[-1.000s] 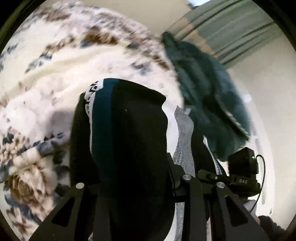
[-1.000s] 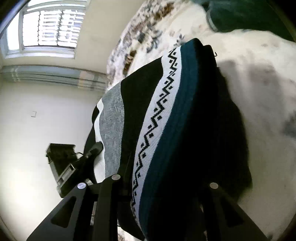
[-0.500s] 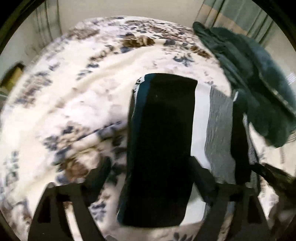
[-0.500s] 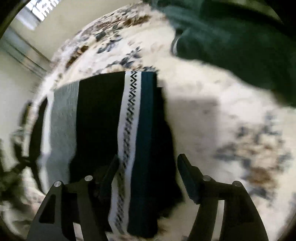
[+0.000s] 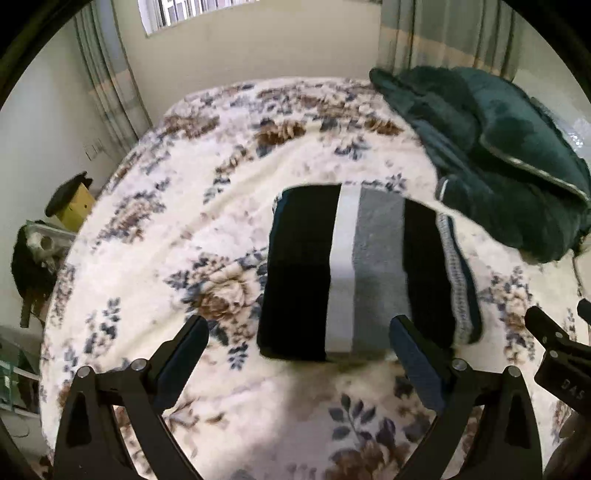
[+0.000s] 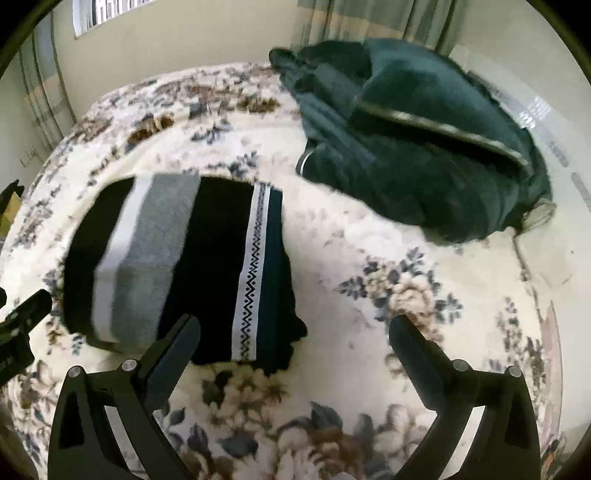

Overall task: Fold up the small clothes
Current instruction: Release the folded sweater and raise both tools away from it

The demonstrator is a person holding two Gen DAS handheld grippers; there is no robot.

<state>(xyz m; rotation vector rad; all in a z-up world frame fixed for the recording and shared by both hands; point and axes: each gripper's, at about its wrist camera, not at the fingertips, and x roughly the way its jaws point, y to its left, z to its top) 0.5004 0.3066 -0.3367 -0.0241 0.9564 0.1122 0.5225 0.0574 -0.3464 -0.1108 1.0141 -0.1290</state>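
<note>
A floral blanket (image 5: 155, 229) covers the bed below a window (image 5: 192, 11). The folded striped garment (image 5: 354, 266) lies flat on it, near a dark green heap (image 5: 498, 147). The left gripper (image 5: 299, 350) and right gripper (image 6: 295, 350) have just been opening; both stand wide and empty above the garment.

Both grippers, left gripper (image 5: 299, 341) and right gripper (image 6: 295, 341), have just opened, releasing the folded sweater (image 5: 354, 269), which now lies flat on the bed (image 5: 184, 206).
</note>
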